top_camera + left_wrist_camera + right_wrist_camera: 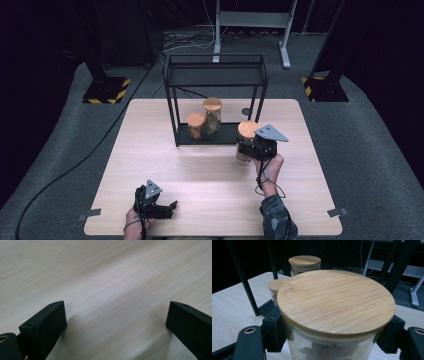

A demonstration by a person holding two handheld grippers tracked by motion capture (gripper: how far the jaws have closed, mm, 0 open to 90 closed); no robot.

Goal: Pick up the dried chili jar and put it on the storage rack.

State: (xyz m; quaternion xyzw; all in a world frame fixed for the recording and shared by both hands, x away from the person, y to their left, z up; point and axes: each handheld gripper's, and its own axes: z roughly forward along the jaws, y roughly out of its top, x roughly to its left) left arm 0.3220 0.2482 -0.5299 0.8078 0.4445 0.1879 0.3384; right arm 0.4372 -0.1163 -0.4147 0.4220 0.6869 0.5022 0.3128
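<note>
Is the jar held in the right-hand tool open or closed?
Closed: a round wooden lid sits flat on the glass jar gripped by the right gripper.

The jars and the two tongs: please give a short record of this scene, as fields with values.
held jar: glass, wooden lid, clamped in the right tongs, at the rack's right front corner
jars on rack: two, short and tall, on the bottom shelf
rack: black metal, top shelf bare
left tongs: open, low over the table

Black claws (155, 206) with grey three-cornered plates, trailing cables, camouflage sleeve (276, 215).
</note>
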